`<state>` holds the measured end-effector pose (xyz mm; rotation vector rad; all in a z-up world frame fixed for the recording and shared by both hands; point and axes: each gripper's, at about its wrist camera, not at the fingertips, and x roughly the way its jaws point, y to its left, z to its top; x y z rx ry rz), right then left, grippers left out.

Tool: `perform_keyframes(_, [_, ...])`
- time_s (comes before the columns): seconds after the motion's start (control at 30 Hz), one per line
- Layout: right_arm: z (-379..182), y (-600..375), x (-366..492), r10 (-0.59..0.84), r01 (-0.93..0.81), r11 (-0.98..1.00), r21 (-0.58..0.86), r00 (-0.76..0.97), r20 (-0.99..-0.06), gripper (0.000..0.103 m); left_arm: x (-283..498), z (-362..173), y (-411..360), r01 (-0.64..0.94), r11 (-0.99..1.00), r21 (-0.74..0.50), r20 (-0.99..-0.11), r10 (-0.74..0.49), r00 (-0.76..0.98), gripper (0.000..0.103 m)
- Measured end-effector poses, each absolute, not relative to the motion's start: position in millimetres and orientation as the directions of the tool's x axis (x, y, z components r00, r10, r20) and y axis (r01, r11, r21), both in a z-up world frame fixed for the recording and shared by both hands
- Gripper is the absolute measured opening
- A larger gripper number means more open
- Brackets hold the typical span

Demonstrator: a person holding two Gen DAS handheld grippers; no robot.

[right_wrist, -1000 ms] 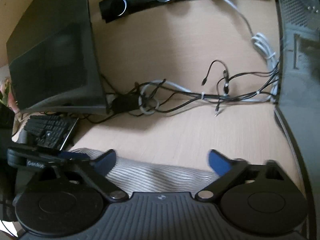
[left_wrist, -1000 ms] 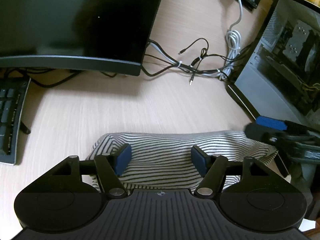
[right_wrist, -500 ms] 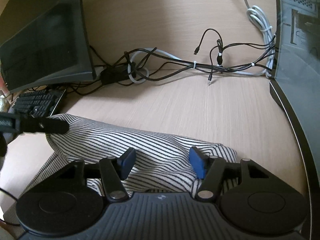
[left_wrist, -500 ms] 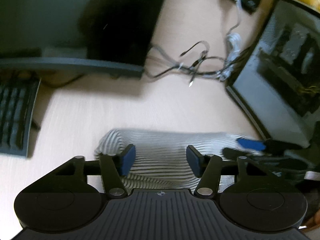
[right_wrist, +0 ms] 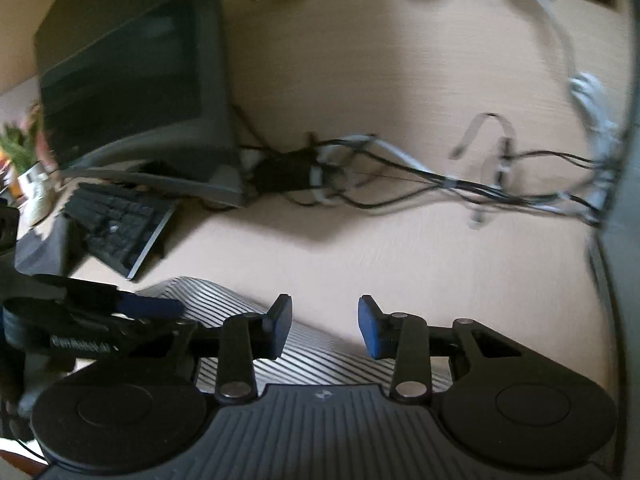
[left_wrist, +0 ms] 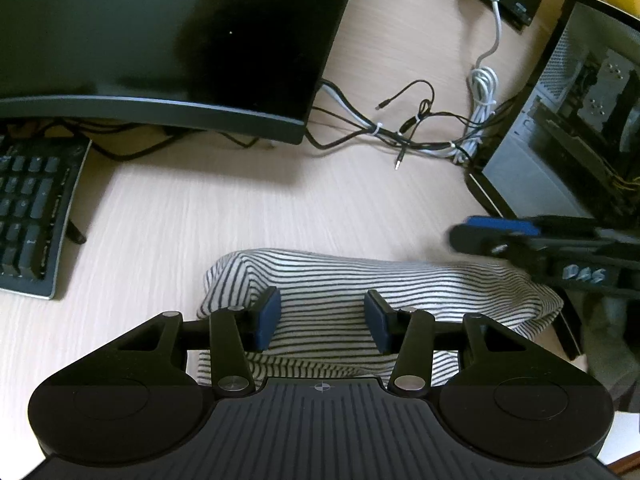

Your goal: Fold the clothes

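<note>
Left tool (left_wrist: pixel 322 322) part open over striped cloth (left_wrist: pixel 360 280), jaws just closing, pads clear of fabric. Right tool (right_wrist: pixel 324 326) part open too, jaws just closing, gripping nothing. Cloth bunched on tabletop (left_wrist: pixel 240 216), under both tools.

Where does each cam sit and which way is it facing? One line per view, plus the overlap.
Left wrist: on the left gripper, tilted down over the striped garment toward the monitor and PC case; own fingers frame the cloth, the right gripper enters at right.
Right wrist: on the right gripper, blurred, aimed down at the desk past the garment's edge; own fingers show, the left gripper enters at left.
Shared: garment, monitor, keyboard, cable bundle, each other's gripper.
</note>
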<state>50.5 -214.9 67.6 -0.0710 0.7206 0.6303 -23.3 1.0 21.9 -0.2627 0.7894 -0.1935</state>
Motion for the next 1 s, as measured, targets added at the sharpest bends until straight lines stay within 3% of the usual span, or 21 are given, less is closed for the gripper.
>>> perform_keyframes(0.13, [33.6,-200.1,58.1,0.51,-0.583,0.793,0.176,0.477,-0.716,0.037,-24.3,22.3,2.6,0.065,0.948,-0.312,-0.673,-0.269,0.689,0.051])
perform_keyframes(0.3, [26.0,-209.8,54.0,0.527,-0.574,0.792,0.208,0.472,-0.707,0.038,-25.0,28.2,3.5,0.04,0.942,-0.332,-0.676,-0.267,0.687,0.051])
perform_keyframes(0.43, [25.5,-210.3,46.3,0.515,-0.562,0.804,0.193,0.495,-0.7,0.039,-30.4,50.1,4.6,0.048,0.946,-0.321,-0.632,-0.252,0.733,0.058])
perform_keyframes(0.63, [42.1,-211.4,36.4,0.524,-0.589,0.791,0.166,0.511,-0.682,0.045,-24.2,25.9,3.9,0.052,0.964,-0.261,-0.708,-0.227,0.669,0.056])
perform_keyframes(0.67, [48.4,-213.1,36.2,0.537,-0.605,0.779,0.163,0.512,-0.671,0.049,-25.6,26.3,2.8,0.065,0.967,-0.247,-0.705,-0.225,0.673,0.056])
perform_keyframes(0.77, [59.8,-207.2,39.8,0.577,-0.688,0.715,0.126,0.477,-0.663,0.078,-26.6,28.2,9.1,0.056,0.96,-0.276,-0.695,-0.239,0.678,0.054])
perform_keyframes(0.83, [58.6,-194.3,45.7,0.59,-0.736,0.669,0.099,0.446,-0.672,0.079,-30.4,33.1,16.7,0.039,0.95,-0.311,-0.681,-0.252,0.687,0.054])
perform_keyframes(1.0, [42.3,-162.8,75.4,0.621,-0.789,0.599,0.142,0.345,-0.704,0.079,-55.6,48.2,43.7,-0.052,0.946,-0.321,-0.661,-0.185,0.727,0.074])
